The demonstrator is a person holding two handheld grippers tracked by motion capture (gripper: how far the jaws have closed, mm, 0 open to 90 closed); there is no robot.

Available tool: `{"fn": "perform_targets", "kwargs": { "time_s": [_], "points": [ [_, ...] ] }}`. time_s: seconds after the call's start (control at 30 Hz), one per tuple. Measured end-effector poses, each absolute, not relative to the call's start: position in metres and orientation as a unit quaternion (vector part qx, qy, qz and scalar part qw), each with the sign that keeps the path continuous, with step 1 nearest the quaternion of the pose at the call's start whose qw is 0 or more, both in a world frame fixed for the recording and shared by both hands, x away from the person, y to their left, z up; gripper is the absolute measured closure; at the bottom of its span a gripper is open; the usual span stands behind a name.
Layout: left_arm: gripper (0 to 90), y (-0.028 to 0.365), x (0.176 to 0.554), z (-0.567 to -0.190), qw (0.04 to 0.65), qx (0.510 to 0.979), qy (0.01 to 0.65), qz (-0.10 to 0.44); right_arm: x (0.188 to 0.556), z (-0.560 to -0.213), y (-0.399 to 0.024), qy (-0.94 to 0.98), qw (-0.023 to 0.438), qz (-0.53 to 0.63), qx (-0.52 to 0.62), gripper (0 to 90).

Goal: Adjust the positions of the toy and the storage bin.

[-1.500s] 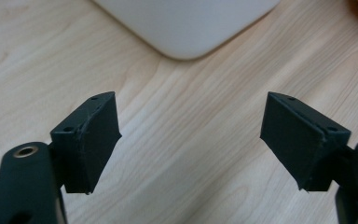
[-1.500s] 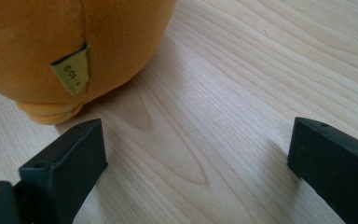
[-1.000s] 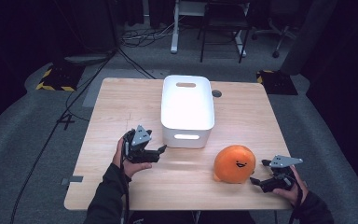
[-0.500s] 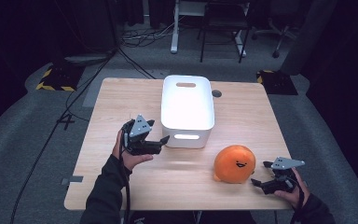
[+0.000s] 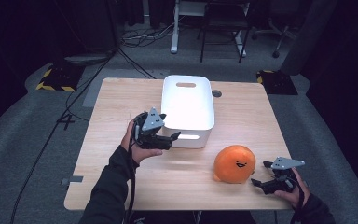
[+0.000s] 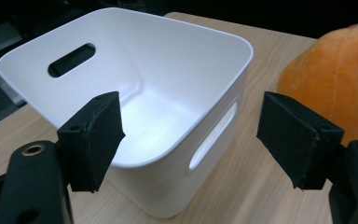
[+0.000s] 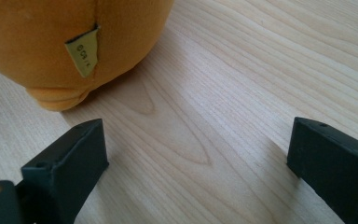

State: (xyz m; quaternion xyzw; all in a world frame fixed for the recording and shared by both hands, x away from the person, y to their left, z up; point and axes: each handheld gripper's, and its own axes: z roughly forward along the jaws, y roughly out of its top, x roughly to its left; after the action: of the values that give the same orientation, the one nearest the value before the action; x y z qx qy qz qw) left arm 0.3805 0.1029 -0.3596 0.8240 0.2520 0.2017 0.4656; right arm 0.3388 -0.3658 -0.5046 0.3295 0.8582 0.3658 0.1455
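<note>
- Step in hand, as I read it: approach. Left gripper [image 5: 173, 136] hangs above the desk [image 5: 121, 186] just in front of the white bin's [image 5: 188, 100] near wall, jaws apart, nothing between them
- Right gripper [image 5: 260, 183] sits low at the desk's near right corner, jaws apart and empty, the orange plush toy [image 5: 234, 163] just beyond its tips, not touching
- Likely job: plush into bin. Neither gripper holds anything yet, so the pick is not started
- Next move: right gripper needs to close in on the plush and bite a soft bulge; it's wide and round, so jaws may need to take a fold rather than span it. Left gripper looks set to steady the bin at its near rim or handle slot
- Left gripper view: bin [image 6: 168, 93] interior is bare, handle cut-outs on far and near walls, plush [image 6: 335, 79] off to the right of the jaws; the high view doesn't show the bin floor this well
- Right gripper view: small yellowish tag [image 7: 83, 57] sewn on the plush [image 7: 51, 37], and a gap between the left jaw and the plush base, too fine to read from the high view
- High view gives the overall layout: 2 grippers well apart, bin centred ahead of them
</note>
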Motion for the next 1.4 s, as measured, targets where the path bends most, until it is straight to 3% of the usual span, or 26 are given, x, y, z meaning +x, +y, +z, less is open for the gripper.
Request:
{"fn": "perform_targets", "kwargs": {
  "time_s": [0.53, 1.23, 1.4],
  "points": [
    [25.7, 0.050, 0.401, -0.369, 0.436, 0.859, 0.205, 0.172, 0.338, -0.505, -0.366, 0.857, 0.146, 0.366, 0.331, 4.8],
    [49.8, 0.006, 0.424, -0.391, 0.415, 0.879, 0.197, 0.125, 0.338, -0.505, -0.366, 0.857, 0.146, 0.366, 0.332, 4.8],
    [63.1, 0.000, 0.425, -0.392, 0.415, 0.881, 0.187, 0.127, 0.338, -0.505, -0.366, 0.857, 0.146, 0.366, 0.331, 4.8]
  ]
}}
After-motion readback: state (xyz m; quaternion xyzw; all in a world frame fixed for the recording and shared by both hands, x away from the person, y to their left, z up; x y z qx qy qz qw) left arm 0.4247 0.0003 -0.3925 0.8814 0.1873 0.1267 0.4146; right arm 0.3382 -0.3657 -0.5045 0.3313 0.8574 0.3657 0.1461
